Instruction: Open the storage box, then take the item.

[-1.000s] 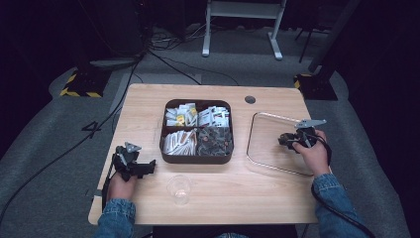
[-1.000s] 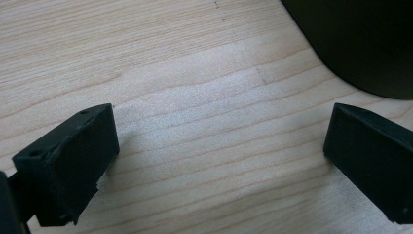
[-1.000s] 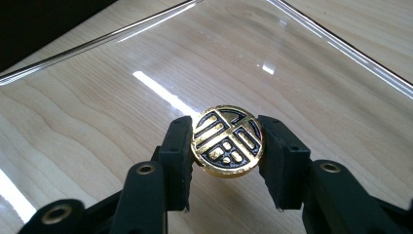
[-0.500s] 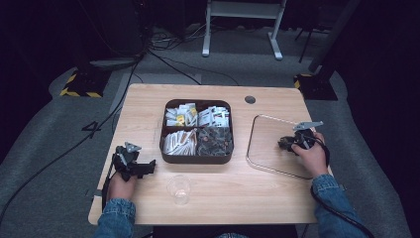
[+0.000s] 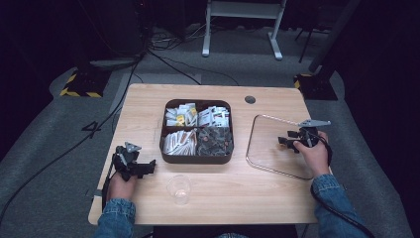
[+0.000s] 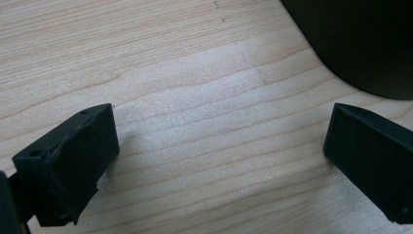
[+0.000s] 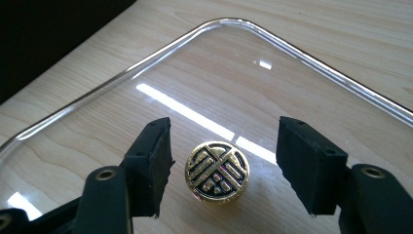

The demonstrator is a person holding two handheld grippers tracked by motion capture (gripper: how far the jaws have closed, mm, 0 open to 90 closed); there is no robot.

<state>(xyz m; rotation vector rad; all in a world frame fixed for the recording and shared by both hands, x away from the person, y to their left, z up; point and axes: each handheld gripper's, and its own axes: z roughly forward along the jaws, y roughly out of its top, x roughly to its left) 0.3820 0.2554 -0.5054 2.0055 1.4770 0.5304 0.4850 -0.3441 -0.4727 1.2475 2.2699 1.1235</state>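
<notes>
Right gripper (image 7: 221, 168) sits over the clear glass tray (image 5: 262, 148) at the table's right, jaws spread, gripping nothing. We see a round gold-and-black knob (image 7: 217, 171) on the glass between them, touching neither jaw. Left gripper (image 5: 141, 168) is low over bare wooden table (image 6: 195, 97), jaws wide apart and empty, near the dark four-compartment box (image 5: 198, 157) of packets. A clear cup (image 5: 179, 189) stands near the front edge.
</notes>
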